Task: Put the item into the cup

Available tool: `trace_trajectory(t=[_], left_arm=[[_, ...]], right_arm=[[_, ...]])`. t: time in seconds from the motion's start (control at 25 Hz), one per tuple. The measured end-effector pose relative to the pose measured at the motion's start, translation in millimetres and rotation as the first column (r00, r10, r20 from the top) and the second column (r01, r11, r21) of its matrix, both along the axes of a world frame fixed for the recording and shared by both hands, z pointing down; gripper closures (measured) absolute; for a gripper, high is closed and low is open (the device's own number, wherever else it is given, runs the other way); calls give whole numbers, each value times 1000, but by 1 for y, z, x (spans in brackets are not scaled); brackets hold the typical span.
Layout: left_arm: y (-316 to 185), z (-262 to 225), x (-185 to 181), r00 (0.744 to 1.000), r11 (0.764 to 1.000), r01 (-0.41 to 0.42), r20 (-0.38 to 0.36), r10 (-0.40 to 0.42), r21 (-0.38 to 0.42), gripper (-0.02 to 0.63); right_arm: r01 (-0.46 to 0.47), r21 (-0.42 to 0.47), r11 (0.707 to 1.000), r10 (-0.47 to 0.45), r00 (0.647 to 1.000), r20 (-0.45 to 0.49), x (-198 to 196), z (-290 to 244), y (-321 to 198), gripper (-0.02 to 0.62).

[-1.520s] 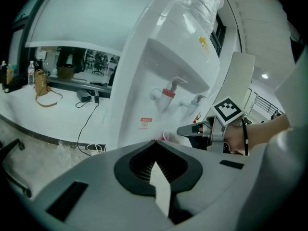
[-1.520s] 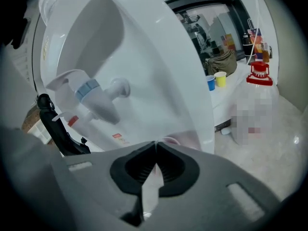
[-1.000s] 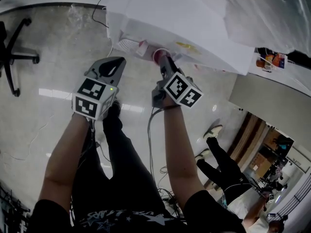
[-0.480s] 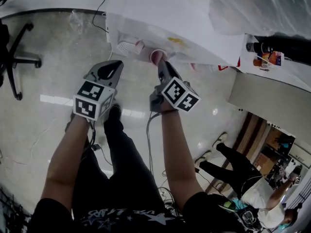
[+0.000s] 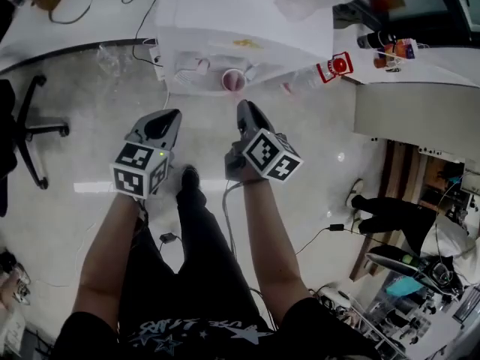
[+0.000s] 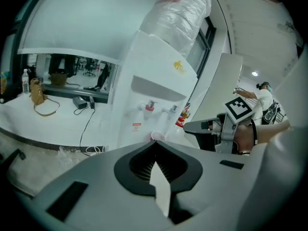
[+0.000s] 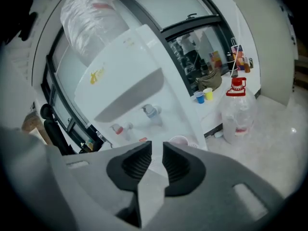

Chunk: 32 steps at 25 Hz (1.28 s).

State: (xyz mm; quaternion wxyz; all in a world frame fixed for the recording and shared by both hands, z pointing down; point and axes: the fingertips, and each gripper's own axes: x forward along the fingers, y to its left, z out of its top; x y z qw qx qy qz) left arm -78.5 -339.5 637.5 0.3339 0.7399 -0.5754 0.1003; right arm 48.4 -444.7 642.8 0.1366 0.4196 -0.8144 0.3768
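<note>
Head view: glossy floor, office chair, cup at water dispenser.

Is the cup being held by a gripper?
No, the cup stands by itself on the water dispenser, with nothing gripping it.

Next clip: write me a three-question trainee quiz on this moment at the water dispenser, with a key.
1. True or false: the cup stands at the water dispenser, held by neither gripper.
2. The right gripper's jaws are: A, shut on a bottle; B, slightly apart with nothing between them; C, shut on a cable.
3. Fill in: the left gripper's jaws are ____, with nothing between them.
Key: 1 true; 2 B; 3 shut.
</note>
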Motion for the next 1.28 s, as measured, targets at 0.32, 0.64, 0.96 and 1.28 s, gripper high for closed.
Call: trace_trajectory(t=[0.32,0.64,0.96,1.28], left_arm=[[73,-44,-5,996,996,-85,-12,85,12,600],[159,-88,-14,980,980,-200,19,199,15,600],[226,-123,-56,949,945,-316,20,316,83,600],[278,-154,-49,927,923,-372,-4,374,100,600]], right_arm=[[-53,52,997,53,999,-7,3,-59,87,591],[-168,83,982,166,985,41,-1,-128,190,592],[-287,132,949,286,958,23,-12,-157,290,592],[-322,88,943,325,946,-19,2,-172,377,592]])
